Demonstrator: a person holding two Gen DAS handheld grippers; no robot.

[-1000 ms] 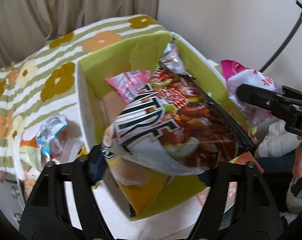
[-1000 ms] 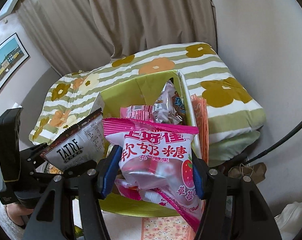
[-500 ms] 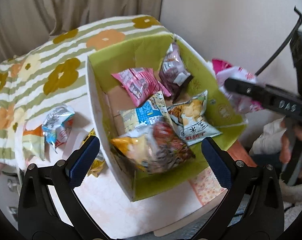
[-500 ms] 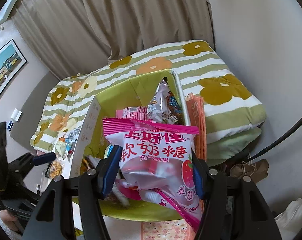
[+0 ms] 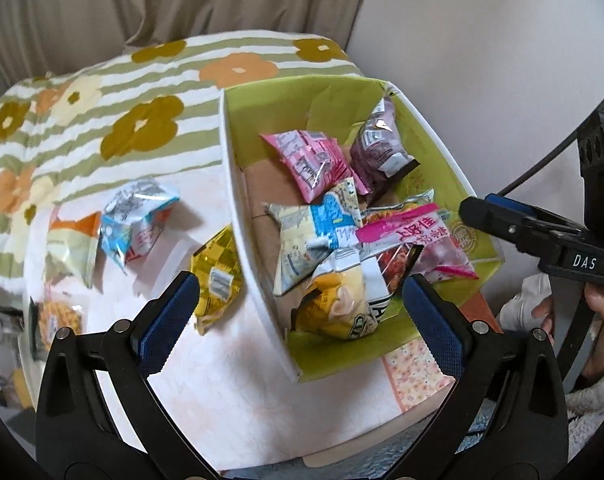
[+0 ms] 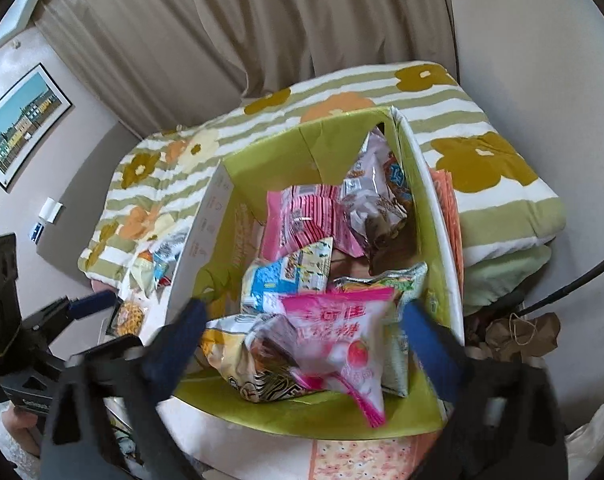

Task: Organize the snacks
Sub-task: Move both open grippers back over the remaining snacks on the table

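A cardboard box point(image 5: 238, 184) with a green inside and white outside stands on the table and holds several snack bags. My right gripper point(image 6: 304, 314) hangs over its near end with its jaws opening. The pink strawberry candy bag point(image 6: 338, 344) lies loose below it on the pile, touched by neither pad. My left gripper point(image 5: 298, 296) stands open and empty above the box's near left corner. The yellow and black chip bag point(image 5: 350, 304) rests inside the box just beyond it. A yellow bag point(image 5: 218, 276) and a blue and white bag point(image 5: 138, 216) lie on the table left of the box.
A striped quilt with flowers point(image 5: 102, 120) lies behind the table, and a curtain hangs behind it. More snack bags point(image 5: 72, 248) sit at the table's left edge. A black cable point(image 6: 574, 284) runs along the right wall. A hand point(image 5: 598, 304) holds the right gripper's handle.
My left gripper let go of the chip bag, which dropped into the box, and pulled back to the left. My right gripper opened and the pink candy bag fell onto the pile.
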